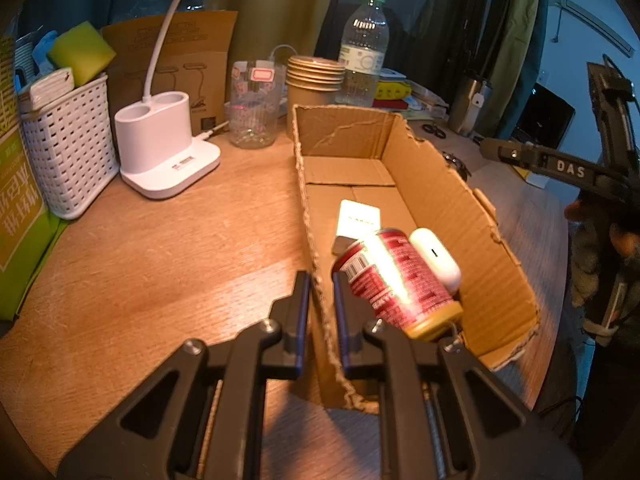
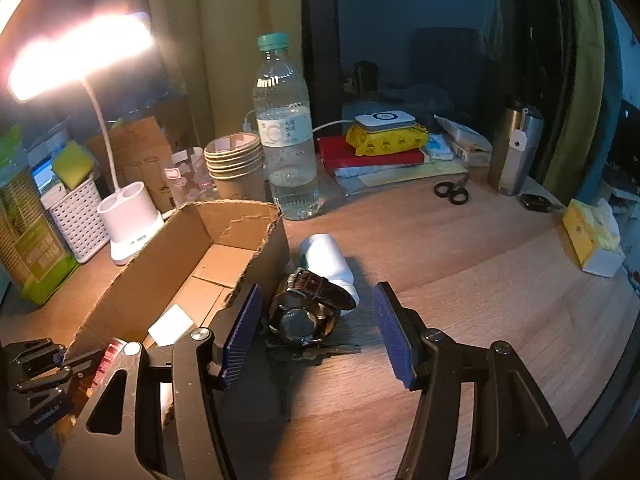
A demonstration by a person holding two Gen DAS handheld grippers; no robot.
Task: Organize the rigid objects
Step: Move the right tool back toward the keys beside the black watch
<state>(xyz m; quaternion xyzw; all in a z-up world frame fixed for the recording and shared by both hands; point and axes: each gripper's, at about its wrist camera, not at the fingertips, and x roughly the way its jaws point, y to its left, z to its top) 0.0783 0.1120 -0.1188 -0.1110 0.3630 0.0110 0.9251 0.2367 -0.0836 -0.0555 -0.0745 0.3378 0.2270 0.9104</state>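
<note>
On a lamplit wooden desk (image 2: 460,264), the left gripper (image 1: 321,280) sits at the lower centre of its view, its blue-padded jaws pinching the near wall of a torn cardboard box (image 1: 432,188). Inside the box, at centre right, a red can (image 1: 394,280) lies on its side against a white earbud case (image 1: 436,258), with a small white card (image 1: 358,216) flat on the box floor just behind them.

In the right wrist view, the right gripper (image 2: 316,332) hangs with its jaws spread wide and nothing between the pads. Beyond the pads, at the centre of the frame, a dark wristwatch (image 2: 304,316) with a brown leather strap rests on the desk just outside the box's wall, touching a white cylindrical bottle (image 2: 326,258) lying on its side behind it.

Along the back of the desk stand a water bottle (image 2: 286,140), a stack of paper cups (image 2: 236,168), a white lamp base (image 1: 160,140) and a white woven basket (image 1: 68,144). Black scissors (image 2: 452,192) and a steel tumbler (image 2: 516,152) occupy the upper right.
</note>
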